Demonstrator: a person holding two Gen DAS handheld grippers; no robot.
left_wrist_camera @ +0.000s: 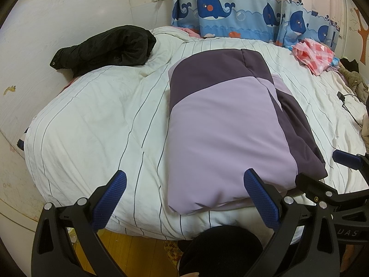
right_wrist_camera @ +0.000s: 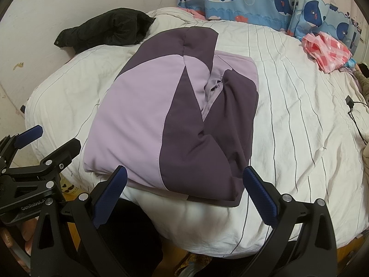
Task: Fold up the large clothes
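A lilac and dark purple jacket (left_wrist_camera: pixel 226 124) lies folded into a compact bundle on the white striped duvet (left_wrist_camera: pixel 92 127); it also shows in the right wrist view (right_wrist_camera: pixel 175 120). My left gripper (left_wrist_camera: pixel 184 196) is open and empty, hovering at the near edge of the bed, its right finger just in front of the jacket's near edge. My right gripper (right_wrist_camera: pixel 184 194) is open and empty, its fingers on either side of the jacket's near edge. Each gripper shows at the edge of the other's view.
A black garment (left_wrist_camera: pixel 108 48) lies at the bed's far left by the wall. A pink checked plastic bag (left_wrist_camera: pixel 316 53) sits at the far right under the whale curtain (left_wrist_camera: pixel 230 7). A black cable (left_wrist_camera: pixel 346 101) lies on the right. The wooden floor (left_wrist_camera: pixel 138 254) is below.
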